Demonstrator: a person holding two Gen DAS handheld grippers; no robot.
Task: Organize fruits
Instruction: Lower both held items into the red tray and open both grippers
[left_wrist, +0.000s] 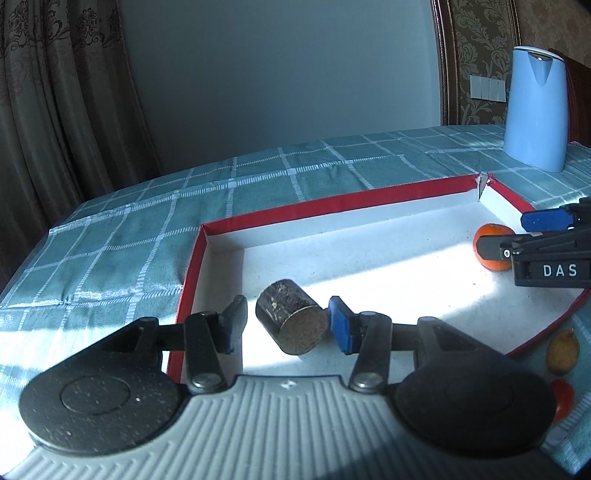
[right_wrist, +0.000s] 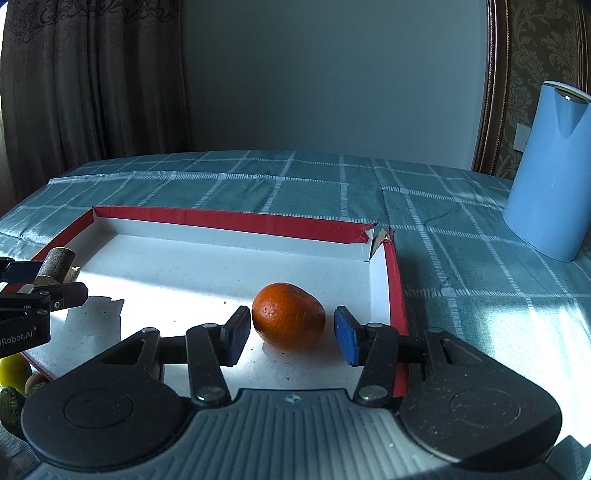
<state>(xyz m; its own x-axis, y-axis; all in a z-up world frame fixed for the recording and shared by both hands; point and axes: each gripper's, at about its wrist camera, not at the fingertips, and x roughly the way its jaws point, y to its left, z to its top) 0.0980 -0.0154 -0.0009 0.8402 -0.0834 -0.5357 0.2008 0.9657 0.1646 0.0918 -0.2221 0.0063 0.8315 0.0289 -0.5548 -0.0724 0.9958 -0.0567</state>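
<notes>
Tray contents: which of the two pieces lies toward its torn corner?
The orange mandarin, between the right gripper's pads; the dark cylinder lies at the opposite end.

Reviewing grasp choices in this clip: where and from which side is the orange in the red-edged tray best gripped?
Grip the orange across its widest middle, coming in low from the near side as the right gripper does now. It lies free on the tray floor, rounded and a little wider than tall, so pads on its left and right flanks probably seat best. The tray's right wall stands close, leaving less room there.

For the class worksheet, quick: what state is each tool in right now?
Left tool: open, astride the brown cylinder, not holding it.
Right tool: open, astride the orange, not holding it.
</notes>
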